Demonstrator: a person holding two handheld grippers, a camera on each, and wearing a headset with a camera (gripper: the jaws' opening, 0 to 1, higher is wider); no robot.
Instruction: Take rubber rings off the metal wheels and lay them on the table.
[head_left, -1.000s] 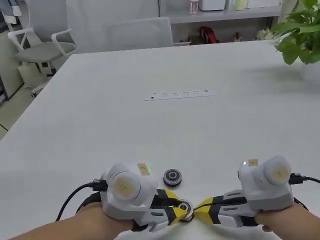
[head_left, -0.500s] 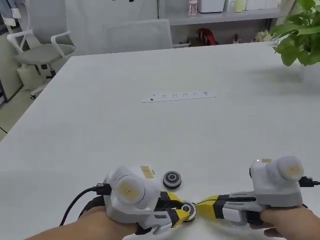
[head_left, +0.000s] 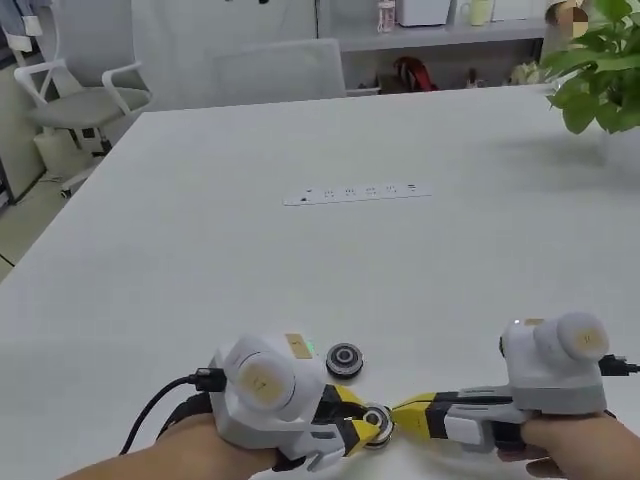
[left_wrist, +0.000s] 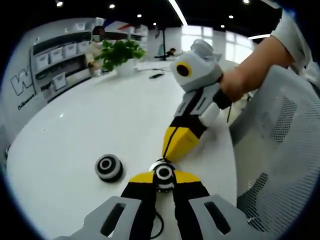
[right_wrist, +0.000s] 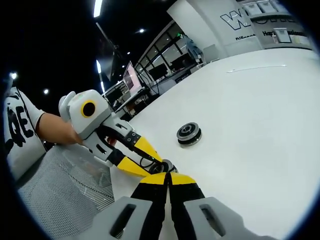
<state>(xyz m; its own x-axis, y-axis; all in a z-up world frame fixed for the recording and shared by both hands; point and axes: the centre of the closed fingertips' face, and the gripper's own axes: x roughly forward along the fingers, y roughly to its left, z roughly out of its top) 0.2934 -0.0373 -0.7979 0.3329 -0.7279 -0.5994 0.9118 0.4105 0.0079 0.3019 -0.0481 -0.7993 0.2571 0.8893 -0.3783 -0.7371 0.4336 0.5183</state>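
Clamping: left gripper (left_wrist: 163, 180) nipped tight on wheel (left_wrist: 163, 172) at near table (head_left: 300, 260) edge | right gripper (right_wrist: 167, 176) jaws together, tips at that wheel, hold unclear | second wheel (head_left: 345, 356) lying just beyond

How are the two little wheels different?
The held wheel is pinched in the left gripper; the loose wheel lies flat on the table. The right gripper touches the held wheel; nothing touches the loose wheel. Both are small and round, with shiny middles and dark rims.
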